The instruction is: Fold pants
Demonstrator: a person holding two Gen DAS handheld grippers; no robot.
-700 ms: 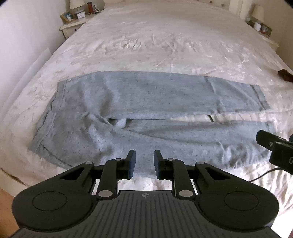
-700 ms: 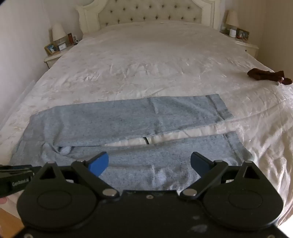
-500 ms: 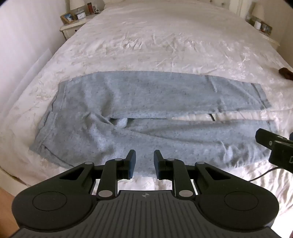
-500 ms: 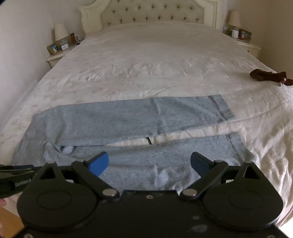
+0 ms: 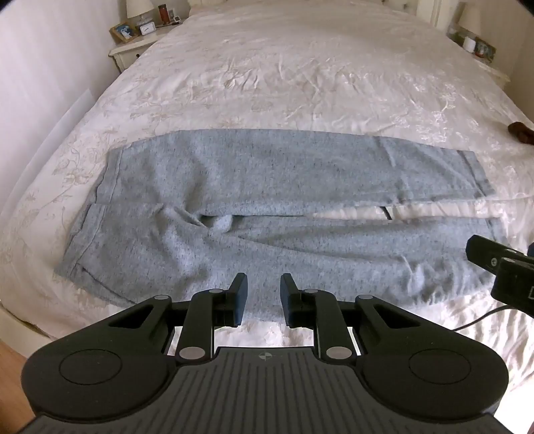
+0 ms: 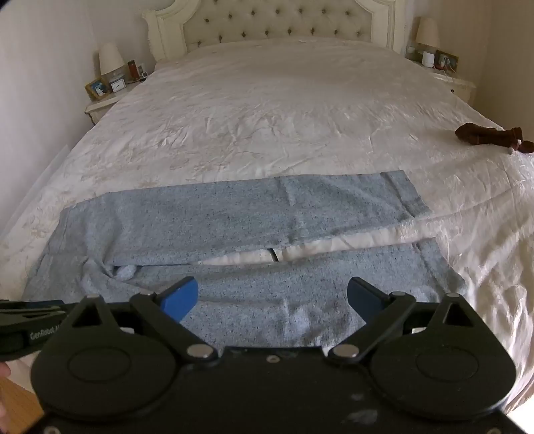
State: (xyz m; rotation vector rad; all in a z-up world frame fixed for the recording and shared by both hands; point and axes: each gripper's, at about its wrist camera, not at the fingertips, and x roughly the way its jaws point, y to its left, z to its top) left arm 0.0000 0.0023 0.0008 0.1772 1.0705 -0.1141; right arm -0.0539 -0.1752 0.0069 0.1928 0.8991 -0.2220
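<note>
Grey-blue sweatpants (image 5: 267,187) lie flat across the near part of the bed, waistband to the left and both legs running right. A sliver of sheet shows between the legs (image 6: 233,217). My left gripper (image 5: 263,283) hovers over the near edge of the lower leg, its jaws a narrow gap apart with nothing between them. My right gripper (image 6: 272,293) hangs above the same leg nearer the cuffs, its blue pads (image 6: 180,297) spread wide and empty. Each gripper shows at the edge of the other's view: the right one (image 5: 500,267), the left one (image 6: 20,317).
White crumpled bedspread (image 6: 283,110) covers a wide bed with a tufted headboard (image 6: 277,23). A dark brown item (image 6: 484,135) lies at the bed's right edge. Nightstands with lamps and frames stand at both sides (image 6: 106,96) (image 6: 447,76). Wooden floor (image 6: 16,407) shows at lower left.
The right view has tipped up a little, showing more headboard. The left view has barely shifted. The pants lie as before and neither gripper's jaws have moved.
</note>
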